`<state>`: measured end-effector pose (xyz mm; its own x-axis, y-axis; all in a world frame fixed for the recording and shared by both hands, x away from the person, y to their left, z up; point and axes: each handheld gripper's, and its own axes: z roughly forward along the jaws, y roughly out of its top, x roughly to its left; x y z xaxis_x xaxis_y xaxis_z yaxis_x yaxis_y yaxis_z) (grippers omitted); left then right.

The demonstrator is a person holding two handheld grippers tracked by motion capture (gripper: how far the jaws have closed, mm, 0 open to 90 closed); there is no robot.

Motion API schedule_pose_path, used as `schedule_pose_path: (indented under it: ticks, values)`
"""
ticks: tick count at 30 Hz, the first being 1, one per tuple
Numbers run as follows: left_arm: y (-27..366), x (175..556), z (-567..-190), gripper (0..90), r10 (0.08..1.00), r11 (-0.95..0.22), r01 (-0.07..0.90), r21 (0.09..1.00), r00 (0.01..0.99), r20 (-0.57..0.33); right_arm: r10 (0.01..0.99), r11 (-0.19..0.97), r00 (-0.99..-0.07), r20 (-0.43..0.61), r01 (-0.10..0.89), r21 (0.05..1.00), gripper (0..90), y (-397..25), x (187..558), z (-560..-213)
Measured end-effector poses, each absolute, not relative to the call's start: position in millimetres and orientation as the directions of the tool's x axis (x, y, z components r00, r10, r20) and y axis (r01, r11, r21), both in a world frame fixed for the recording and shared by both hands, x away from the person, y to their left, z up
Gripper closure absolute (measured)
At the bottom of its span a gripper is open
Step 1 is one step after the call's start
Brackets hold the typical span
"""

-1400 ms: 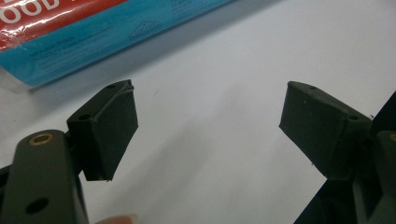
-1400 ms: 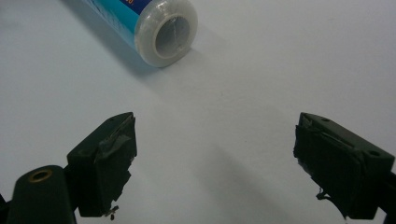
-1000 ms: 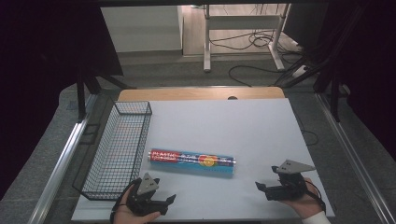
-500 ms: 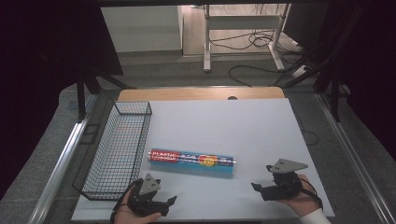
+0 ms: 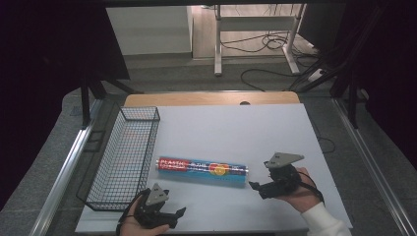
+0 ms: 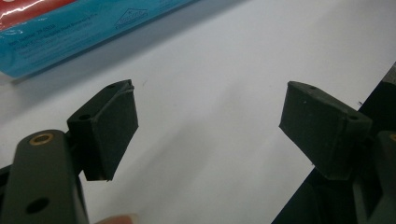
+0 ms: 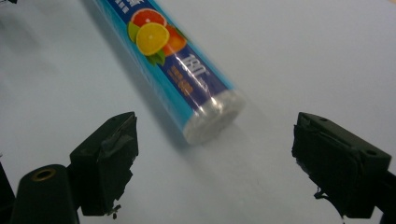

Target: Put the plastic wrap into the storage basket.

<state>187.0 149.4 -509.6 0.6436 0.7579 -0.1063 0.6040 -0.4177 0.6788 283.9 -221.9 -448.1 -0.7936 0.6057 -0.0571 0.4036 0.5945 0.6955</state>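
1. While the wire basket (image 5: 129, 156) sits at the table's (image 5: 236, 128) left, the left gripper (image 5: 173, 216) rests below it, jaws wide, holding nothing.
2. Mid-table lies the plastic wrap roll (image 5: 201, 169).
3. Just beside its right end, the right gripper (image 5: 255, 188) gapes wide, empty.

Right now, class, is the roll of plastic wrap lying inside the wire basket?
No, the roll lies on the white table, beside the basket.

A white rectangular table (image 5: 236, 128) with a light wooden far edge carried a black wire mesh basket (image 5: 125, 157) along its left side and, just beside it, a long blue cylindrical roll (image 5: 201, 169), probably plastic wrap, lying flat.
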Motion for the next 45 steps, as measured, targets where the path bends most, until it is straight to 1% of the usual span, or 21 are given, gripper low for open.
schedule_pose_path:
  ticks: [10,14,21,22,24,25,29,30,34,35,37,38,40,43,44,45]
  values:
    - [149,186,-510,19.1,0.758,-0.417,0.605,0.678,0.644,-0.108,0.521,0.678,-0.849,-0.082,0.353,0.645,12.8,-180,305,-439]
    - [148,186,-510,19.1,0.755,-0.42,0.604,0.677,0.646,-0.108,0.507,0.685,-0.86,-0.065,0.356,0.636,12.4,-165,314,-437]
    - [149,186,-511,19.1,0.753,-0.422,0.604,0.676,0.649,-0.11,0.473,0.711,-0.878,-0.069,0.335,0.619,12.8,-143,323,-440]
    - [150,186,-511,19.1,0.753,-0.424,0.603,0.676,0.649,-0.107,0.459,0.72,-0.886,-0.067,0.327,0.612,13.0,-133,326,-443]
    - [150,186,-511,19.1,0.753,-0.425,0.602,0.676,0.65,-0.106,0.452,0.724,-0.889,-0.068,0.321,0.611,13.1,-130,327,-444]
    - [150,186,-511,19.1,0.753,-0.425,0.602,0.676,0.65,-0.105,0.433,0.74,-0.899,-0.068,0.311,0.597,13.4,-118,330,-446]
    - [150,186,-511,19.1,0.753,-0.424,0.601,0.677,0.65,-0.105,0.408,0.757,-0.91,-0.072,0.293,0.584,13.9,-105,335,-448]
    - [150,186,-511,19.1,0.753,-0.425,0.601,0.677,0.65,-0.105,0.386,0.771,-0.92,-0.069,0.28,0.572,14.6,-94,339,-449]
    - [150,186,-511,19.1,0.752,-0.423,0.601,0.678,0.651,-0.107,0.353,0.793,-0.933,-0.072,0.258,0.553,15.7,-83,343,-451]
    - [150,186,-511,19.0,0.753,-0.422,0.602,0.677,0.649,-0.108,0.328,0.814,-0.942,-0.069,0.245,0.527,16.2,-72,345,-454]
    - [150,186,-511,19.0,0.752,-0.423,0.601,0.678,0.65,-0.107,0.322,0.821,-0.944,-0.072,0.24,0.518,16.2,-69,347,-456]
    - [151,186,-511,19.0,0.752,-0.423,0.6,0.679,0.65,-0.106,0.303,0.838,-0.95,-0.069,0.231,0.494,16.2,-60,350,-461]
    - [151,186,-511,19.0,0.752,-0.423,0.6,0.679,0.65,-0.106,0.299,0.842,-0.952,-0.067,0.23,0.488,16.2,-57,351,-464]
    - [151,186,-512,19.0,0.753,-0.42,0.601,0.68,0.649,-0.108,0.287,0.862,-0.956,-0.06,0.23,0.452,16.2,-48,355,-473]
    - [151,186,-512,19.0,0.752,-0.423,0.601,0.678,0.65,-0.107,0.276,0.875,-0.96,-0.053,0.228,0.426,16.5,-44,358,-479]
    - [151,186,-512,19.0,0.752,-0.423,0.601,0.678,0.65,-0.107,0.276,0.875,-0.96,-0.053,0.228,0.426,16.5,-44,358,-479]
